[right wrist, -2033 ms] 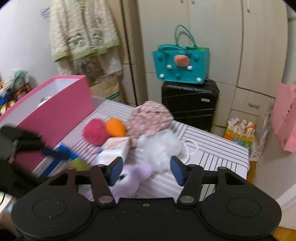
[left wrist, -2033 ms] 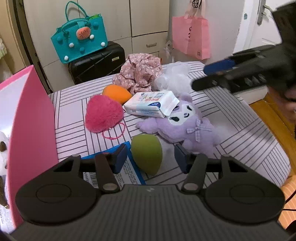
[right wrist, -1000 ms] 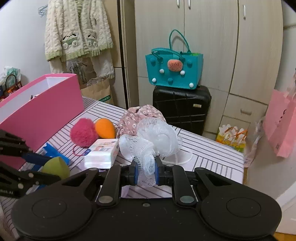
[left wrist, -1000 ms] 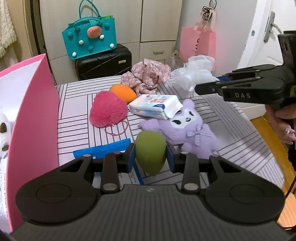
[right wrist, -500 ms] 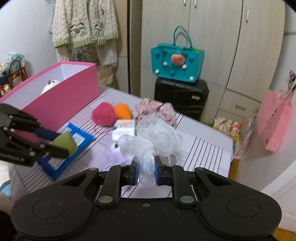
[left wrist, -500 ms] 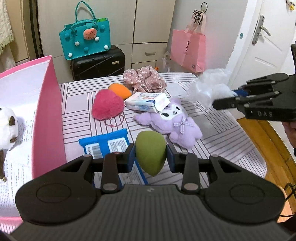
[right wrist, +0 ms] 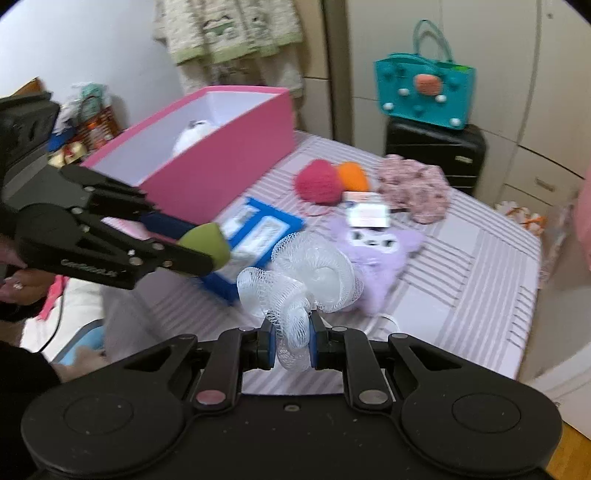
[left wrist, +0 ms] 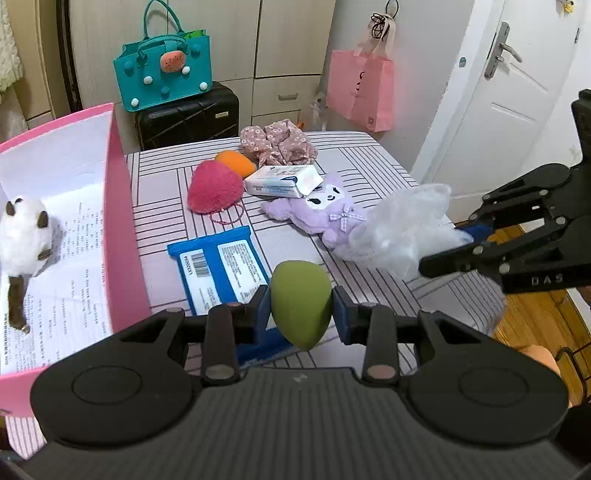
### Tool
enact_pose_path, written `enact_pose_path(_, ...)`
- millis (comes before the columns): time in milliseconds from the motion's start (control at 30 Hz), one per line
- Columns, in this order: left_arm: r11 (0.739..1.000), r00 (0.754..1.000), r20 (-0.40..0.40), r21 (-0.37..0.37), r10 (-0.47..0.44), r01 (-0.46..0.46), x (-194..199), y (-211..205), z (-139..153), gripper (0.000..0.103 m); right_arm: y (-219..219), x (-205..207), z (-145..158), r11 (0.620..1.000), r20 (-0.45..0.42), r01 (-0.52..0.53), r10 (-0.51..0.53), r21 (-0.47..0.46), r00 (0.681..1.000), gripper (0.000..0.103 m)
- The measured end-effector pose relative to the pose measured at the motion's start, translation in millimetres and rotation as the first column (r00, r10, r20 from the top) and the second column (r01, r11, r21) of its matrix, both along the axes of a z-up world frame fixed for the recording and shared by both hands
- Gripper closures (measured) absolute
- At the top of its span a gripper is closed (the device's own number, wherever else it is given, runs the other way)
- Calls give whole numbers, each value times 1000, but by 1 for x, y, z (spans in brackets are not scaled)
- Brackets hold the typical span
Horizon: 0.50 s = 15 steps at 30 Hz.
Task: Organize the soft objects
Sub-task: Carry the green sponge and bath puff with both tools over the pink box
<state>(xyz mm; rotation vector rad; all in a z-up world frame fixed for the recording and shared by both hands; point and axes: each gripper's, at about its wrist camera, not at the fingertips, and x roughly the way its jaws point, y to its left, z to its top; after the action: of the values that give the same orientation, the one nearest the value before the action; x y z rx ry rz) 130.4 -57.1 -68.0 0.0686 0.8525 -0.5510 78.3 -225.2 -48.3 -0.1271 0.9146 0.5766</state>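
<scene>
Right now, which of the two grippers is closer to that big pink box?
Left. The left gripper, shut on the green sponge, is right beside the pink box. The right gripper, shut on the white mesh pouf, is farther off, across the table.

We stood in a home bedroom: a striped bed (left wrist: 369, 155), tall wardrobe doors (left wrist: 288, 37), a black suitcase (left wrist: 184, 114), and knitwear (right wrist: 229, 29) hanging on the wall showed it.

Soft things, counted

We count two sponges: green (left wrist: 301, 304), orange (left wrist: 235, 163); two plush toys: purple (left wrist: 317, 214), white (left wrist: 24, 232); one mesh pouf (right wrist: 303, 275); one pink box (left wrist: 122, 221).
</scene>
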Motion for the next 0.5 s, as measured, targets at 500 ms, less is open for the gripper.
enact_pose_path(500, 999, 999, 49, -36, 18, -17, -33, 48, 35, 68, 69, -12, 46, 982, 38, -187, 187, -5, 982, 84)
